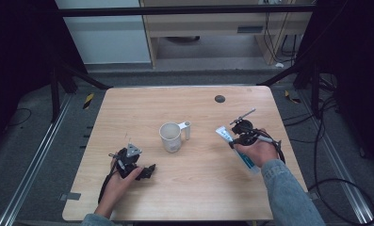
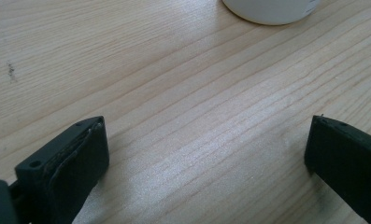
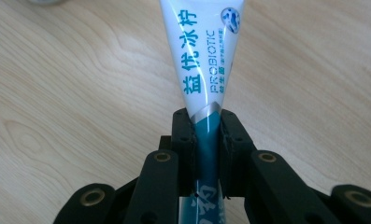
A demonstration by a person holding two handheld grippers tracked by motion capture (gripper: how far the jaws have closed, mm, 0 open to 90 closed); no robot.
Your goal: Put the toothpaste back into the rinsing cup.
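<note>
My right gripper (image 1: 233,142) (image 3: 206,140) is shut on a toothpaste tube (image 1: 225,135) (image 3: 206,56), white with teal lettering. Its jaws pinch the tube's teal part, and the white end points away over the table toward the left. The tube's other end runs back under the person's right hand. A white mug (image 1: 170,137) (image 2: 272,11) stands upright at the middle of the table, its handle to the right. At the front left my left gripper (image 1: 147,172) (image 2: 206,154) rests low over the wood, jaws wide apart with nothing between them, aimed at the mug.
The wooden table (image 1: 175,103) has a dark round spot (image 1: 219,99) near its far edge. Black frame bars and cables lie on the floor around the table.
</note>
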